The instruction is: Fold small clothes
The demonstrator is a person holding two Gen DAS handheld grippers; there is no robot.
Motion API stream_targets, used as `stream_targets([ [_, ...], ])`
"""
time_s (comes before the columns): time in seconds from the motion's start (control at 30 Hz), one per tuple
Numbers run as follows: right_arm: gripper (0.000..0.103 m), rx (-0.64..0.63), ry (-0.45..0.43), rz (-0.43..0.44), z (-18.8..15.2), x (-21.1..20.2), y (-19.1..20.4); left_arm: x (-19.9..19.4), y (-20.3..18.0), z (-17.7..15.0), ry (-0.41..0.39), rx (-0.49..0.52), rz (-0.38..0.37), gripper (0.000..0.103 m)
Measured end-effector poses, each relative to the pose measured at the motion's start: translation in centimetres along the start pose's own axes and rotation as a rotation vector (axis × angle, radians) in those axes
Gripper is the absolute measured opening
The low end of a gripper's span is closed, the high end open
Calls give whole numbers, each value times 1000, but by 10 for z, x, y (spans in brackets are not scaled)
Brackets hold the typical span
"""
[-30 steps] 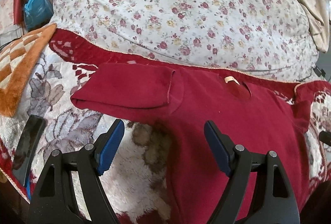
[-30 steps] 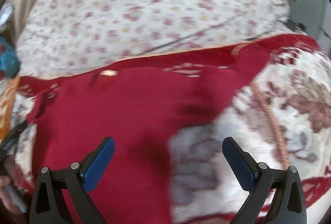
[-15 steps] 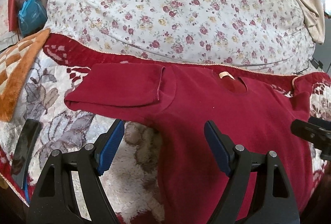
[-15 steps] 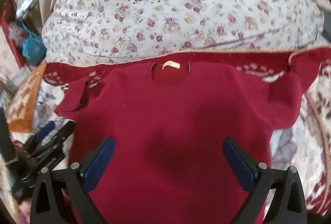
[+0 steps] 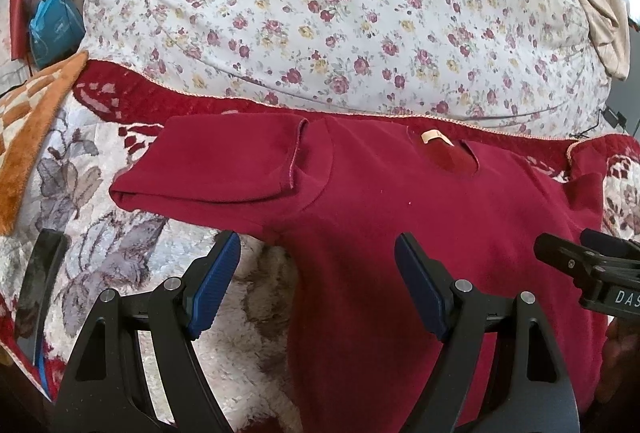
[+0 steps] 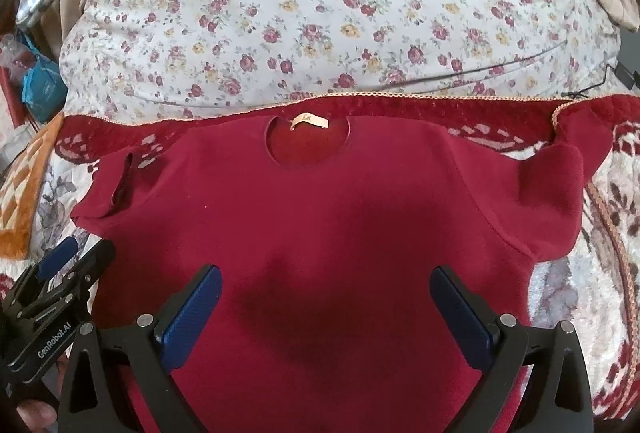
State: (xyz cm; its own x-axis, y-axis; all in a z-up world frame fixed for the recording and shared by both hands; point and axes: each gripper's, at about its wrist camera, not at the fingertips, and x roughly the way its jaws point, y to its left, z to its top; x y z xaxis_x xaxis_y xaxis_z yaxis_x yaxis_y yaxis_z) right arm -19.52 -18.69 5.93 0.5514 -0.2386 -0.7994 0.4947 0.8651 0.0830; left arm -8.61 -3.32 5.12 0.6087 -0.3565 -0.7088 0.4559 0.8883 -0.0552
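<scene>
— Where's the shirt [image 6: 320, 225]?
— Spread flat on the blanket [image 5: 120, 233], collar toward the floral pillow [image 6: 320, 13].
— And the tools?
— Left tool [image 5: 316, 285] and right tool [image 6: 326, 313] both gape apart, holding nothing, above the shirt.

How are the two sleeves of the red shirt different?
The left sleeve lies stretched out flat toward the orange mat, and its open cuff shows in the right wrist view. The right sleeve looks shorter and bunched, its end humped up against the red blanket border; no cuff opening shows there. The left sleeve has a stitched fold line across it; the right one shows none. Both are the same dark red, and neither is folded in yet.
</scene>
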Motion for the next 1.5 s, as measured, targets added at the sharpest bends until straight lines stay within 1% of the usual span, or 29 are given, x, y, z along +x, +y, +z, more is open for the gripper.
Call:
stream_targets([
  [0.53,103,-16,20,-1,-3,15,4,8,2,0,18,-3,28,80],
  [1.5,103,-14,44,1,-8,24,5,11,3,1,26,-6,30,80],
])
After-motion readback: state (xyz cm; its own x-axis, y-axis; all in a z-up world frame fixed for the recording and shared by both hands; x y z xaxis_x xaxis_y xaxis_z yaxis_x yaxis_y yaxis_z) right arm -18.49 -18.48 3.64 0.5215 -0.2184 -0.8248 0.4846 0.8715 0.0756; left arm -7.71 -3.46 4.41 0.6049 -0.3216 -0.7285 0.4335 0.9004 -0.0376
